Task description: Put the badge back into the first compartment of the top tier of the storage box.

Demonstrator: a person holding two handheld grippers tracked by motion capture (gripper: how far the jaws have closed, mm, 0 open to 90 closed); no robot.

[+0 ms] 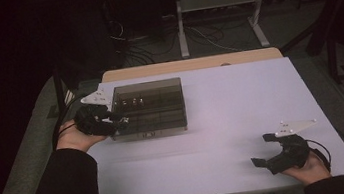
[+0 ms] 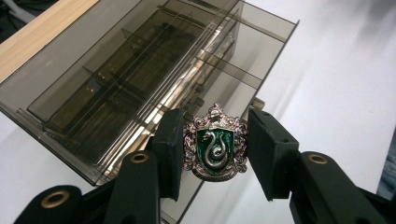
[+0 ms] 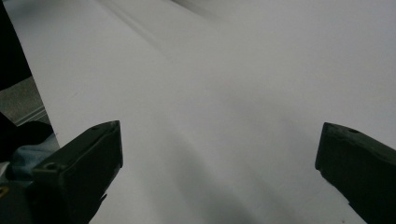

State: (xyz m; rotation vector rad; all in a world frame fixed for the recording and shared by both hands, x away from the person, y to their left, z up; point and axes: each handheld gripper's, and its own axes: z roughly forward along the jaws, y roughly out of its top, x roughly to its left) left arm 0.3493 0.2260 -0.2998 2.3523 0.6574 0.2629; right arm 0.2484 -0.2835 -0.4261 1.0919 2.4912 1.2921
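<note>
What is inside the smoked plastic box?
The box is split by dividers into compartments; a few small shiny items sit in a far-left one. The dark lid and glare hide what they are, and whether the other compartments hold anything.

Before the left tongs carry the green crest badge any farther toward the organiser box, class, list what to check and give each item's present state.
1. Badge clamped between the left tongs: ok.
2. Badge face-up, snake emblem visible: ok.
3. Smoky organiser box within reach, beside the left tongs: ok.
4. Box lid open for dropping the badge in: cannot tell.
5. Right tongs open, holding nothing, well away from the box: ok.
6. White table between the tongs free of obstacles: ok.
</note>
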